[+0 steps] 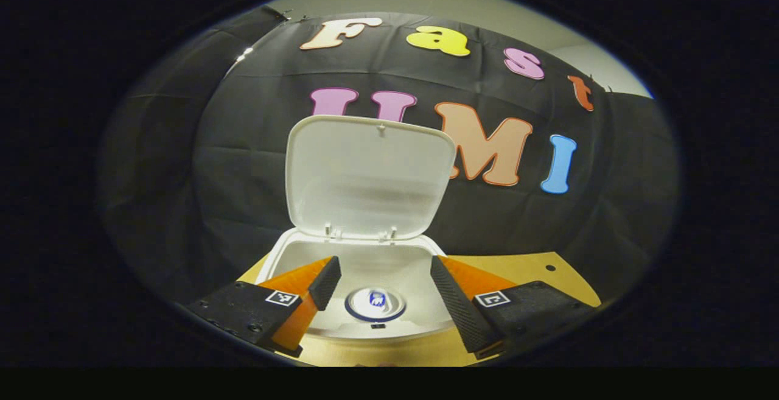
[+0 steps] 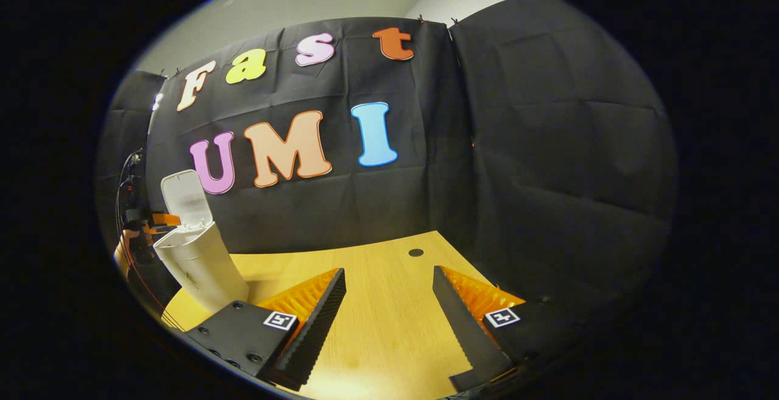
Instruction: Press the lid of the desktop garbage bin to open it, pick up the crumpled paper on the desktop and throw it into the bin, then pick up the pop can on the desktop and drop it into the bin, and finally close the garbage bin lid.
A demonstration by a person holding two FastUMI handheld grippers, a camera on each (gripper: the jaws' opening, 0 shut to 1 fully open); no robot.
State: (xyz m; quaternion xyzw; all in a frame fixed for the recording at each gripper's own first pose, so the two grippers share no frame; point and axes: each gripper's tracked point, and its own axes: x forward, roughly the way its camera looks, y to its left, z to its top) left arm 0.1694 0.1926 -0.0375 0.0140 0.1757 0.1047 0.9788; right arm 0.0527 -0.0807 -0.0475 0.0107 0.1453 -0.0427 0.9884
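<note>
The white desktop bin [image 1: 272, 258] stands right below me in the left gripper view, its lid [image 1: 368, 175] swung up and upright behind the opening. The pop can [image 1: 375, 304] lies inside the bin with its round end facing up. My left gripper [image 1: 383, 263] hovers over the opening, open, its fingers wide on either side of the can and clear of it. In the right gripper view the same bin [image 2: 201, 266] stands at the far left with its lid [image 2: 185, 198] raised. My right gripper [image 2: 389, 272] is open above the wooden table [image 2: 389, 327], holding nothing.
A small dark hole [image 2: 415, 252] marks the tabletop near the back wall, also seen to the right of the bin [image 1: 550, 268]. The black cloth wall closes the back and right sides. Cables and the left gripper [image 2: 155, 220] crowd the space behind the bin's top.
</note>
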